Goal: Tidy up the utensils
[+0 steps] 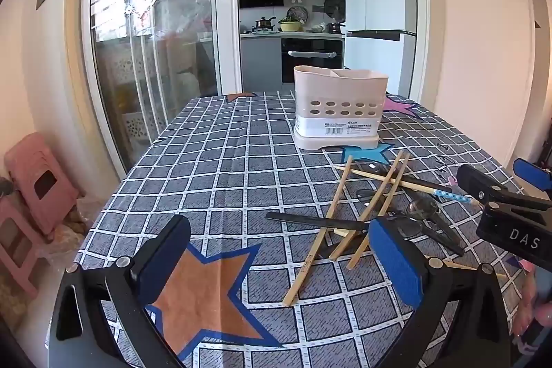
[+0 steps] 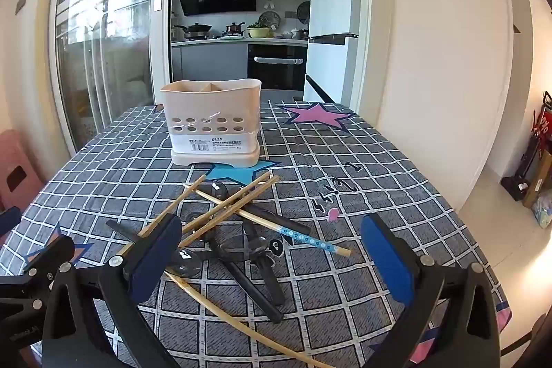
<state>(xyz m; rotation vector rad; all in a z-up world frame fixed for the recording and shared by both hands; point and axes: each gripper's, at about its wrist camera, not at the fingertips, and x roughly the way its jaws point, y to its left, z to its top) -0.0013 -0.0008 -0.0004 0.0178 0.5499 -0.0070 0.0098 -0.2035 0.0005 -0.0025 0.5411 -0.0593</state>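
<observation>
Utensils (image 2: pixel 238 230) lie in a loose crossed heap on the near half of the table, well apart from nothing but each other: pale wooden chopsticks (image 2: pixel 227 206) stacked over black spoons (image 2: pixel 241 250), with one blue-patterned chopstick (image 2: pixel 303 238) pointing off to the right. Just beyond the heap, toward the far side, stands the cream utensil holder (image 2: pixel 211 123), upright on a blue star of the checked tablecloth (image 2: pixel 345 264); we can see a divider in its open top and nothing sticking out of it, so we judge the sorting has not yet begun.

Our right gripper (image 2: pixel 272 268) hangs just above the near edge of the heap with its jaws spread wide and nothing between them; the black spoon handles sit roughly between its fingers. Our left gripper (image 1: pixel 276 261) is likewise spread wide and empty, over an orange star to the left of the heap, its right finger close to the ends of three chopsticks (image 1: pixel 345 223).

We read this as the first reach. The next move calls for singling out one top-lying piece, probably a chopstick, since those rest over the spoons. The pieces are thin and interlocked, so we would close on a free end and lift slowly, or the neighbours may drag along.
</observation>
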